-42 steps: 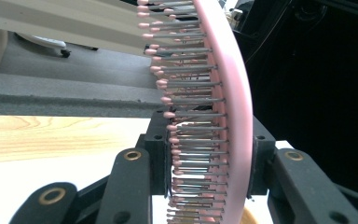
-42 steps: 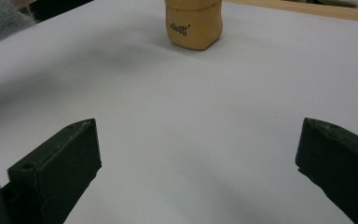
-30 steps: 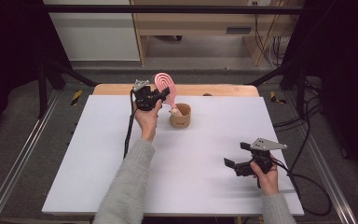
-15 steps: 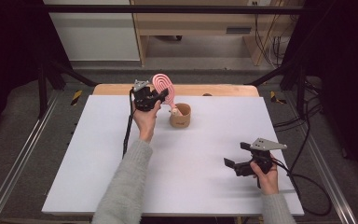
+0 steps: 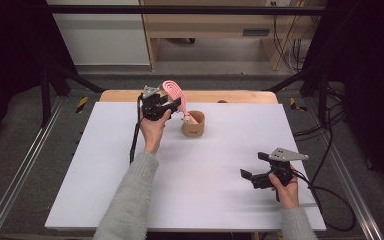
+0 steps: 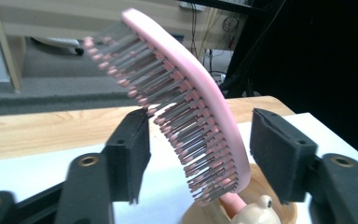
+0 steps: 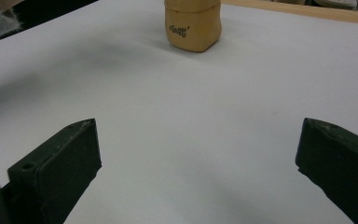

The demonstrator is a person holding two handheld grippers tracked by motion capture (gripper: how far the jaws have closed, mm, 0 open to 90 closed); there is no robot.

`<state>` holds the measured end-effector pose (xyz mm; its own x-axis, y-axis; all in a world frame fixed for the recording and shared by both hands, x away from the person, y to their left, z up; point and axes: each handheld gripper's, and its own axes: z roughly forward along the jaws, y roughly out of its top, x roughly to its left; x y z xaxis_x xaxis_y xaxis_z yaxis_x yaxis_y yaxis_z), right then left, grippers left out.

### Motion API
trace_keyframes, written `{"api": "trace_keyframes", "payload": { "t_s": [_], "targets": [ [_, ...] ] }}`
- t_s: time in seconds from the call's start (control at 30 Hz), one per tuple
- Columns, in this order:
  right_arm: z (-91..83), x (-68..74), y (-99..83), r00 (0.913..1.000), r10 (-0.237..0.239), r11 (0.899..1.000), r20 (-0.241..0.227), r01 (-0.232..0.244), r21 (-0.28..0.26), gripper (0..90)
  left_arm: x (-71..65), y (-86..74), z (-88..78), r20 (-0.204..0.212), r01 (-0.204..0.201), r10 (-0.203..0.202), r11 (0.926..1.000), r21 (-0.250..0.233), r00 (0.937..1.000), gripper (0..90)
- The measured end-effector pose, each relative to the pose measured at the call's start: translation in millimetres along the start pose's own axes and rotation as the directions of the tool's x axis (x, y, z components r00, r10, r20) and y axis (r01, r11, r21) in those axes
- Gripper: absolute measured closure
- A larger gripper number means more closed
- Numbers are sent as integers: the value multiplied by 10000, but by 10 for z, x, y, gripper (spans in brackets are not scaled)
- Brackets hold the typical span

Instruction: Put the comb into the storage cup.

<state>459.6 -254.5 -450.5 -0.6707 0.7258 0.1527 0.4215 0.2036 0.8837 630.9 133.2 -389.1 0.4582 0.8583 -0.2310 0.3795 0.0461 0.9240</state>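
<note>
A: So where did the pink hairbrush (image 5: 172,92) sit at that moment?

B: Its handle stood in the tan cup (image 5: 193,125) near the far edge of the white table (image 5: 205,170), and the head leaned up and away toward the wooden strip behind. In the left gripper view the brush (image 6: 186,107) rose tilted between the 2 jaws, bristles facing the left pad.

A: Was the left gripper (image 5: 166,106) pinching it?

B: No. Its jaws had just been opening. The brush head was between them, but there was a clear gap to the right pad, and the left pad was at most brushing the bristle tips; I could not tell whether it touched.

A: And the other hand?

B: The right gripper (image 5: 247,176) hovered low near the front right of the table, well apart from the cup. Its 2 jaws stood spread wide with only bare table between them, and its view looked across at the cup (image 7: 193,25), which carried small dark lettering.
</note>
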Motion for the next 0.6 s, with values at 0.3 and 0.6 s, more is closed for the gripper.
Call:
{"api": "trace_keyframes", "payload": {
  "t_s": [0.3,0.6],
  "targets": [
    [-4,-3,3,10000,-1,10000,9,1,-50,4,-8,20,-100,321,-366,359,9992,188,9988,205],
    [-1,-2,2,10000,6,10000,-5,-6,-38,4,-14,45,-255,745,-619,599,9978,244,9954,64]
  ]
}}
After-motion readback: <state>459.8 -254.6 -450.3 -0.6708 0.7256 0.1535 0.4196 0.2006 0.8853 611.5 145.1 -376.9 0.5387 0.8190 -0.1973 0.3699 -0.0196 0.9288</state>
